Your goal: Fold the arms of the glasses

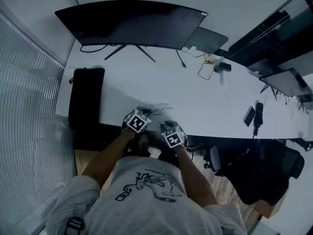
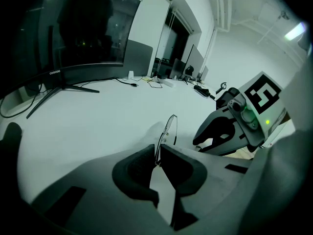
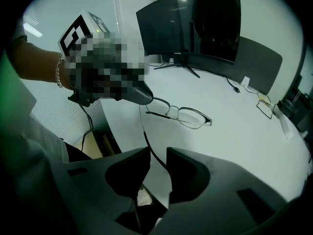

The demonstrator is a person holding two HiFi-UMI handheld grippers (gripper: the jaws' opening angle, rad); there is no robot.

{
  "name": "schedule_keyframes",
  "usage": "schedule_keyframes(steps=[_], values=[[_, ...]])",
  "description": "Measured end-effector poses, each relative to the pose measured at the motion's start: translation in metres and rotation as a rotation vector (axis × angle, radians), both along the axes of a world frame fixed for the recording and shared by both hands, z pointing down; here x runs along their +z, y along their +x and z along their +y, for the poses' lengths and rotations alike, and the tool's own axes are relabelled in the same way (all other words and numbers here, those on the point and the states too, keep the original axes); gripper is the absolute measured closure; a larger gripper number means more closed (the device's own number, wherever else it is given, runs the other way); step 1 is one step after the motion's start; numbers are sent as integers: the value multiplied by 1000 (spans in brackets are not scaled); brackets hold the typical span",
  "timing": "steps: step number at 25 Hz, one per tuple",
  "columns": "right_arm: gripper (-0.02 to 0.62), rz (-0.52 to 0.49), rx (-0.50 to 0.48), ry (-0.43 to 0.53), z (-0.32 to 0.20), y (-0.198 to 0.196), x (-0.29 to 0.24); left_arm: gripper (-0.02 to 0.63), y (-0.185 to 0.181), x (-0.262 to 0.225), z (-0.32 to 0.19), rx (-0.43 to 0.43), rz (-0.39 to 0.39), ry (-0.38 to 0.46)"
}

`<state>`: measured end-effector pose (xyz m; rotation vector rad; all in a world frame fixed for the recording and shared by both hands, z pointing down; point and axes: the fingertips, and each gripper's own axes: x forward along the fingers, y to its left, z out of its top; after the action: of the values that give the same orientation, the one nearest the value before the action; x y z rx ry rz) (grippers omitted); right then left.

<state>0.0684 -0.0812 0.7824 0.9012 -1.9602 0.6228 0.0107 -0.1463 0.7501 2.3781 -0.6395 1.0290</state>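
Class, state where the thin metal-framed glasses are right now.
In the right gripper view, the thin metal-framed glasses are mid-frame, at the near edge of the white table, one end pinched by the left gripper.

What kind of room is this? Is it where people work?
Most likely an office. A long white desk holds a big curved monitor, and another monitor stands farther along it, like shared workplaces.

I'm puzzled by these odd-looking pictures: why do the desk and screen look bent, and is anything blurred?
Head view: dim, the wide lens bows the monitor and the table. Left gripper view: dark rounded corners, faint reflections on the monitor. Right gripper view: the glasses are sharp; the mosaic patch was added afterwards.
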Motion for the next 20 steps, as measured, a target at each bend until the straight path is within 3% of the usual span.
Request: schedule_keyframes(steps=[20], values=[[460,14,59,9,-20,16,-1,552,1,-2,6,13,5,-32]])
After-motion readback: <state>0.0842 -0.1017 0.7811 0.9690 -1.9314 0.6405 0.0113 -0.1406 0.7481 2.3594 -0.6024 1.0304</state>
